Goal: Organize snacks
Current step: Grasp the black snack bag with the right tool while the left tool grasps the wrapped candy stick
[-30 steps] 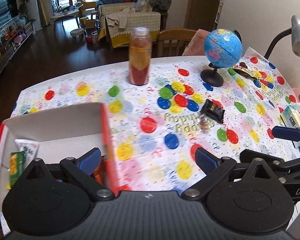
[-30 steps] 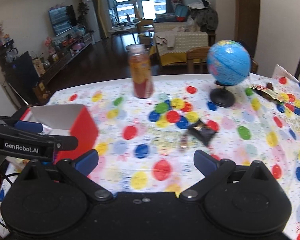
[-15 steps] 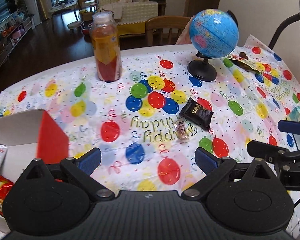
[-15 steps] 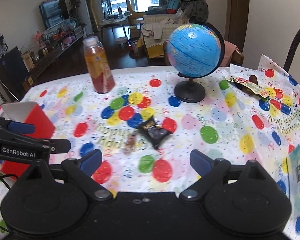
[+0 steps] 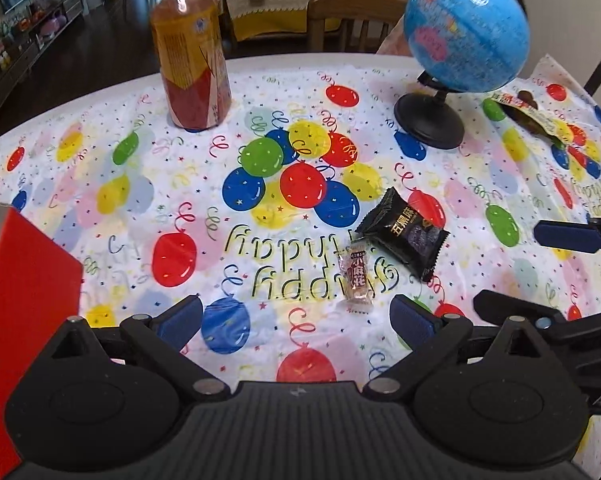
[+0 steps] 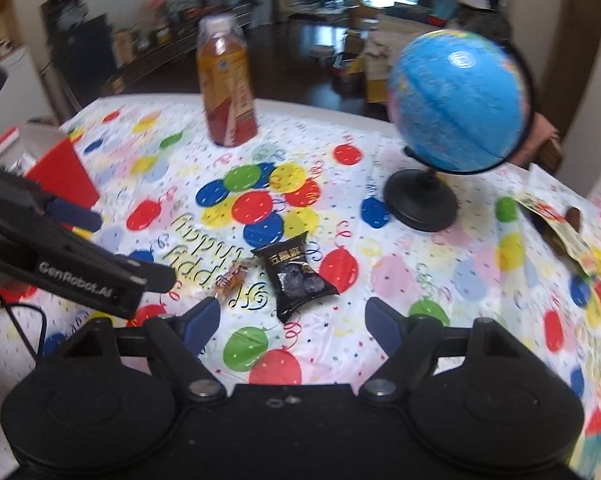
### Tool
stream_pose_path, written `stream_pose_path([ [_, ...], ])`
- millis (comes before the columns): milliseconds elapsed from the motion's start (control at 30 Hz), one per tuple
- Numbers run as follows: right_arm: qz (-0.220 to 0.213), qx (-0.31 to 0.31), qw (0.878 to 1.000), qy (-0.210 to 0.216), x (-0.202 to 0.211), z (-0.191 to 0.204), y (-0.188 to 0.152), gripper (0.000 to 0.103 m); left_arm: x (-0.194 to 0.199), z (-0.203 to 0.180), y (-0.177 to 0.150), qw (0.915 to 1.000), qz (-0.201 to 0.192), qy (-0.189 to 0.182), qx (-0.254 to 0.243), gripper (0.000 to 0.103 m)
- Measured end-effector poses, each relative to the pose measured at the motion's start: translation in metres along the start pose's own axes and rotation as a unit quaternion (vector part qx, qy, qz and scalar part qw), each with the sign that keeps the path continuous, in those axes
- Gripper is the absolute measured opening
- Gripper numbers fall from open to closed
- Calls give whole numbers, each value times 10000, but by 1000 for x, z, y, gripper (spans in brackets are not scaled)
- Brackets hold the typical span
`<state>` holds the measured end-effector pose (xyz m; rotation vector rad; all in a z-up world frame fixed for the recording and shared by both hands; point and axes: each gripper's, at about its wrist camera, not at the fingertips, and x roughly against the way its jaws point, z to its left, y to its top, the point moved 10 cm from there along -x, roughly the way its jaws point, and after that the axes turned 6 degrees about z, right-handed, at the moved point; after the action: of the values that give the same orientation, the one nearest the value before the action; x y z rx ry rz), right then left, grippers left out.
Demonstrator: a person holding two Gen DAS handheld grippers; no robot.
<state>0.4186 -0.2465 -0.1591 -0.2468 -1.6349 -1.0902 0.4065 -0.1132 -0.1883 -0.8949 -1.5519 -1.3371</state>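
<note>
A black snack packet (image 5: pixel 406 236) (image 6: pixel 296 276) and a small wrapped candy (image 5: pixel 356 276) (image 6: pixel 232 276) lie side by side on the balloon tablecloth. My left gripper (image 5: pixel 296 320) is open and empty, just short of the candy. My right gripper (image 6: pixel 292 320) is open and empty, with the black packet just ahead between its fingers. The red and white box (image 5: pixel 24 280) (image 6: pixel 56 168) stands at the left. A further yellow snack packet (image 5: pixel 536 116) (image 6: pixel 560 236) lies at the far right.
A tall drink bottle (image 5: pixel 192 56) (image 6: pixel 228 88) stands at the back. A blue globe on a black stand (image 5: pixel 460 48) (image 6: pixel 452 120) is at the back right. A wooden chair (image 5: pixel 352 20) sits behind the table.
Both grippers have moved forward and right, away from the box and closer to the black packet and the candy. Both stay open.
</note>
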Motion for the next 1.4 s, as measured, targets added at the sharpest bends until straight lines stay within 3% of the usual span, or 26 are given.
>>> stream_pose_path([
  [233,191,578,9977,313,-33,-9,11,66,-26,-4,5,9998,206,-52,24,98],
  [467,197,468,9966,643,-58,-10,27,59,-36,6,-1,9996,281,-41,46,94],
  [700,355,562,9960,591,-85,-2,27,49,-39,2,0,9996,251,-62,-103,94],
  [900,292,181,9970,687,-85,-12,25,29,-46,-12,4,9993,244,-100,-246,94],
  [1067,247,-164,9977,609,-79,-26,20,27,-57,-24,6,9988,339,-156,-309,94],
  [1133,228,-252,9979,546,-77,-31,17,27,-63,-28,7,9985,383,-156,-356,74],
  [1200,228,-368,9978,511,-75,-36,15,27,-69,-30,8,9981,462,-139,-372,66],
  [1300,199,-492,9973,513,-71,-41,13,26,-71,-33,12,9984,379,-171,-389,61],
  [1400,164,-551,9972,480,-67,-43,11,26,-70,-38,16,9983,313,-170,-458,48],
])
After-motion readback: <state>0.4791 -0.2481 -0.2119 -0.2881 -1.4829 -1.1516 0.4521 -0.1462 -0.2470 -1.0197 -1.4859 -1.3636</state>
